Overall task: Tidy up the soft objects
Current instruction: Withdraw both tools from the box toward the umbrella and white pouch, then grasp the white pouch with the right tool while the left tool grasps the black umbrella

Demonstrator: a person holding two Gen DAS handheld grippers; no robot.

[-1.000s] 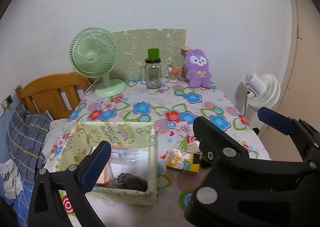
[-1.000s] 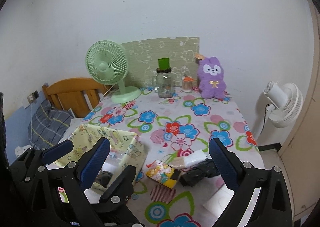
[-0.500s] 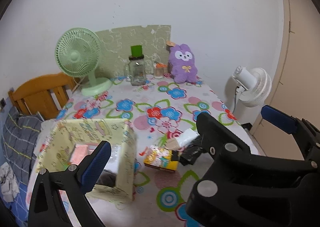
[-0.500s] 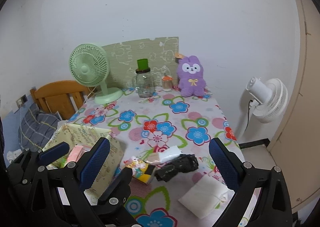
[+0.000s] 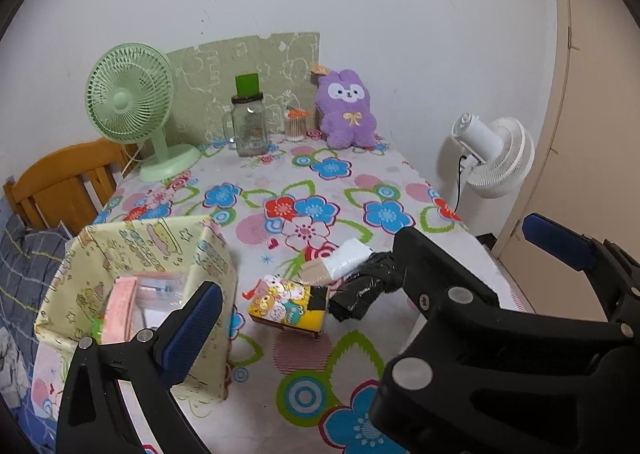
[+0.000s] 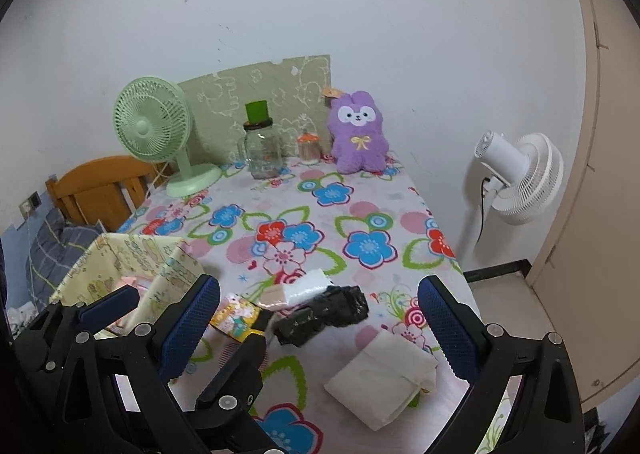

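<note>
The right gripper (image 6: 320, 318), a black two-finger clamp with blue textured pads (image 6: 440, 328), is hovering over the near edge of the table with its jaws spread wide and nothing between them. Between and just below its fingers, a folded white cloth pad (image 6: 382, 382) is lying flat on the flowered tablecloth (image 6: 360, 213). Just beyond it, a crumpled black plastic bundle (image 6: 324, 320) is resting against a white foam-like packet (image 6: 308, 286), and a small yellow cartoon-printed box (image 6: 236, 318) is sitting to their left.

The left gripper (image 5: 372, 266), of the same black build with blue pads (image 5: 190, 330), is also standing wide open and holding nothing. Its left finger is hanging in front of the pale yellow fabric storage box (image 5: 140, 250), which is standing open on the table's near left corner with a pink packet (image 5: 120, 306) and clear plastic wrapping inside. The right gripper's black body is blocking much of the lower right of the left wrist view.

At the far end of the table, a purple plush rabbit (image 6: 360, 133) is sitting upright against the wall, next to a small orange-lidded jar (image 6: 308, 147), a clear glass mug with a green cap (image 6: 262, 145), and a mint-green desk fan (image 6: 156, 129). A white pedestal fan (image 6: 520, 177) is standing on the floor beside the table, and a wooden chair (image 6: 100, 189) is showing at the left.
</note>
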